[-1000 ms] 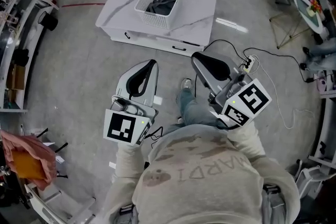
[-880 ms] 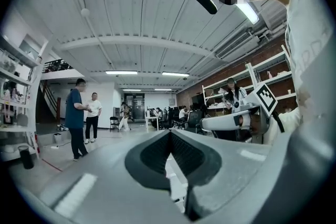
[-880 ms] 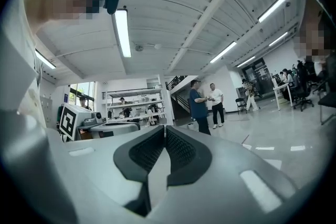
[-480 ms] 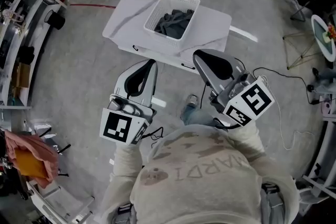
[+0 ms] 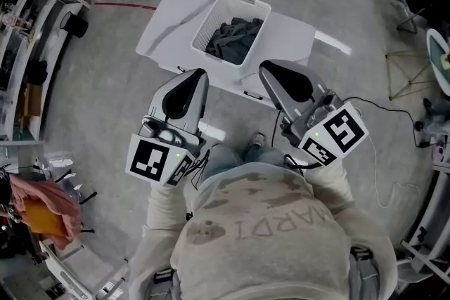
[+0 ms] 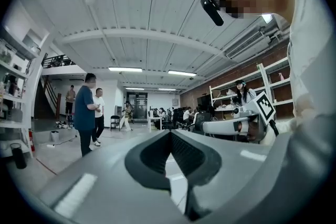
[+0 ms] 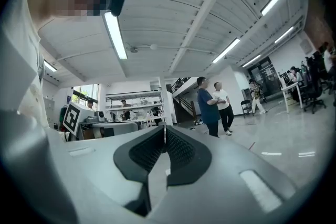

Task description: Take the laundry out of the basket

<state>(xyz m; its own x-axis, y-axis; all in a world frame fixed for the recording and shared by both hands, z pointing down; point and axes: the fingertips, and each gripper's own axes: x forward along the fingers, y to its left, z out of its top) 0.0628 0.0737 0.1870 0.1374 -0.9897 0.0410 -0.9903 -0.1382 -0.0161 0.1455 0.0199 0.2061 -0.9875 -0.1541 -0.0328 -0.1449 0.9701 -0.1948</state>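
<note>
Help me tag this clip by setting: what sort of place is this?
Probably an industrial-style lab or workshop: bare grey concrete floor, white metal shelving racks along the wall, and people at desks beyond.

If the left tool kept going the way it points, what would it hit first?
Probably nothing close: the left tool points level across open floor, toward distant desks. The basket seems to lie below that line, though depth is unclear.

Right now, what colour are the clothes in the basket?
Dark grey; the clothes show best in the head view.
</note>
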